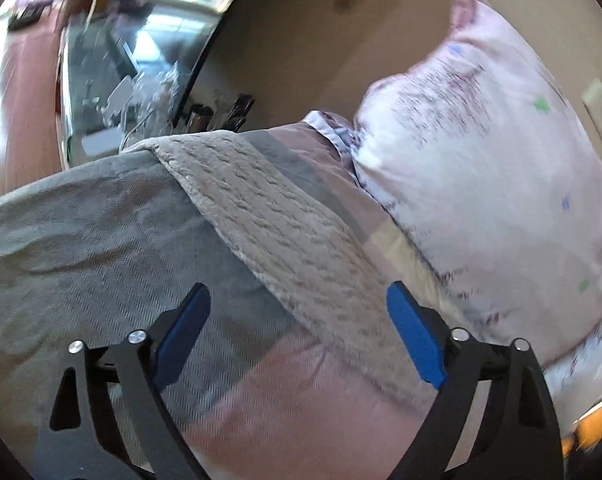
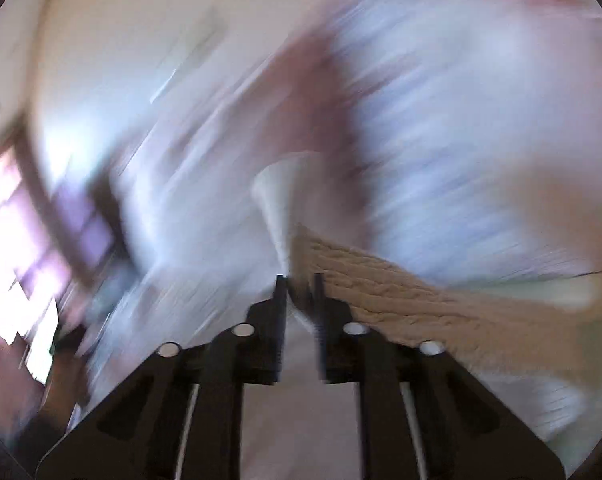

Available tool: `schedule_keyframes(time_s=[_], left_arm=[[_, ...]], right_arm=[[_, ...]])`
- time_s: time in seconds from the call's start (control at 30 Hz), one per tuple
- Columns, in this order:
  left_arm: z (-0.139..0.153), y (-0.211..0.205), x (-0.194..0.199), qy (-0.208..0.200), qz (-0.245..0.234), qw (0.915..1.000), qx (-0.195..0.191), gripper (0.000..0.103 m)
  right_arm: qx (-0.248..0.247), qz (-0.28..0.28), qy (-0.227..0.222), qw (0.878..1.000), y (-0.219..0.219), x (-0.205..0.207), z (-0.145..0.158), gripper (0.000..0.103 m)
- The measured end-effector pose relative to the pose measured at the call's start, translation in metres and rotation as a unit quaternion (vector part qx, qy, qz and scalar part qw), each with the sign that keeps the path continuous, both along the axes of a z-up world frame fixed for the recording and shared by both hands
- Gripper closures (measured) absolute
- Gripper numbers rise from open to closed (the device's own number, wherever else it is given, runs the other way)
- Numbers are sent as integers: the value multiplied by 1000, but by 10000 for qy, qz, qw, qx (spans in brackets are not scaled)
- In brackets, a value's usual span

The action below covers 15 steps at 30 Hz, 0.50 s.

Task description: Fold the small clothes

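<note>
Daylight, fairly bright. Left wrist view mostly sharp, some smear at top-left, fisheye bend at edges. Right wrist view heavy motion blur, blown-out window [image 2: 13, 240] at left.

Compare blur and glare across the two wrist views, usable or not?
Left wrist: mostly sharp, the beige knitted cloth and open left tongs read clearly; mild smear on the pillow, glare in the mirror. Right wrist: heavy motion blur, blown-out window at left; only the right tongs, nearly closed on the cloth's edge, stay crisp.
</note>
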<state>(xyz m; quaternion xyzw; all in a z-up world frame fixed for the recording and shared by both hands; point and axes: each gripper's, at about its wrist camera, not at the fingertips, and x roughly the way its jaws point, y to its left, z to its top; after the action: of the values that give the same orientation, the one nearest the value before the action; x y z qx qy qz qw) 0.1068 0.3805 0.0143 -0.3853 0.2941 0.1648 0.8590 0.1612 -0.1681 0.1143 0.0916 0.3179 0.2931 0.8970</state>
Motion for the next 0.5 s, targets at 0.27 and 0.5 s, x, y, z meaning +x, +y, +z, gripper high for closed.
schedule_keyframes(time_s=[0.27, 0.5], left_arm=[[-12, 52, 23, 51, 394, 9985, -365, 48], [14, 42, 41, 86, 127, 9999, 74, 97]], right_arm=[[-68, -893, -504, 9947, -59, -32, 12, 14], [17, -1921, -86, 9813, -146, -53, -13, 13]])
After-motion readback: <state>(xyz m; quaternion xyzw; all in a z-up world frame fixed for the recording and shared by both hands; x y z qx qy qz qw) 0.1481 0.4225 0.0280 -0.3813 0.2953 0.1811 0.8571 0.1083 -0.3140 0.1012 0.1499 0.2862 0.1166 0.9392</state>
